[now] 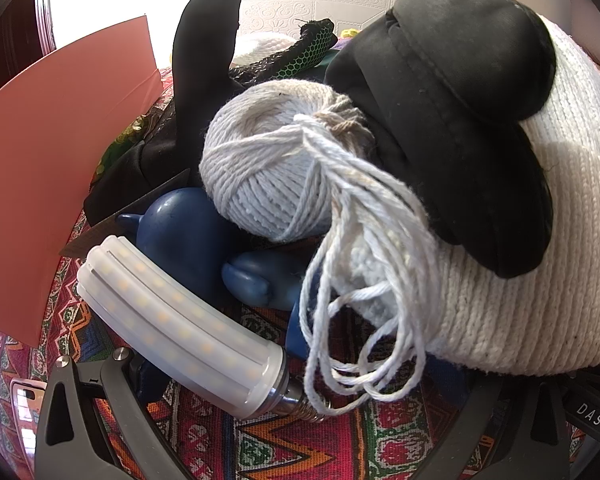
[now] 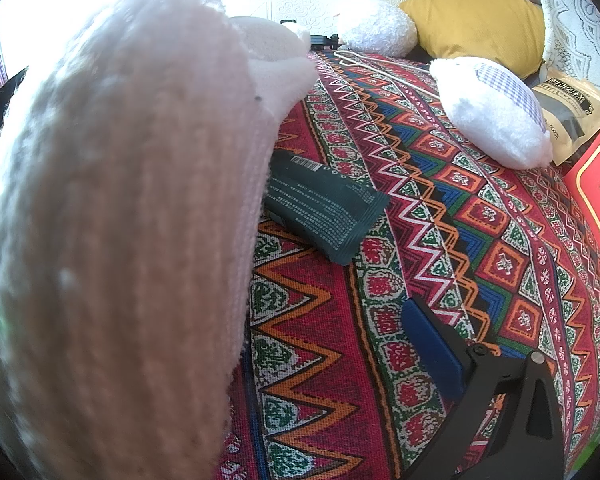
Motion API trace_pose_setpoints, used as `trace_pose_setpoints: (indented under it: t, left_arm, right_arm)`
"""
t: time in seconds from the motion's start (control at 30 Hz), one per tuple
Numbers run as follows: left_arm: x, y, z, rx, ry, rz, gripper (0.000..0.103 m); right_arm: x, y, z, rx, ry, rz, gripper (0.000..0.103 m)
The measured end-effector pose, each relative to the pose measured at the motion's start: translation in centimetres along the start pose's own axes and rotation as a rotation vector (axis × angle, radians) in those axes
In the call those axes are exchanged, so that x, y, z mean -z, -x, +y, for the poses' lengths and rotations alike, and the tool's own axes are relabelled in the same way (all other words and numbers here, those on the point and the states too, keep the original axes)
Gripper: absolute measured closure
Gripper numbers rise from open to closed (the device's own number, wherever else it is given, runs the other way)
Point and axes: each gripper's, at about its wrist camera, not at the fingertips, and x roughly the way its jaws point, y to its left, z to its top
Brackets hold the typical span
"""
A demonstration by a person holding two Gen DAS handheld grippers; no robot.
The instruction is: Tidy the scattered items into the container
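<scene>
Black fingers of the left gripper (image 1: 236, 420) stand spread around the LED corn bulb (image 1: 180, 328), not yet pinching, likely lining up a lift. Beyond it lie a blue rubber toy (image 1: 188, 236), a yarn ball (image 1: 268, 176) and a black cap (image 1: 460, 120) draped over white knit (image 1: 520, 280). For the right gripper (image 2: 380, 412) I cannot tell; knit hides one side. A dark sachet (image 2: 324, 208) lies near; no container is clearly identifiable.

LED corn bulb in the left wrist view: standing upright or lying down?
Lying down. The LED corn bulb rests on its side on the patterned cloth, screw base toward the camera, blue rubber toy just behind it.
</scene>
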Motion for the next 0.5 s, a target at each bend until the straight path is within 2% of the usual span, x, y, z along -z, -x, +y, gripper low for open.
trace_pose_setpoints:
  t: [0.5]
  left_arm:
    - [-0.02, 0.03, 0.0, 0.0, 0.0, 0.0, 0.0]
  right_arm:
    - [0.0, 0.0, 0.0, 0.0, 0.0, -0.001, 0.001]
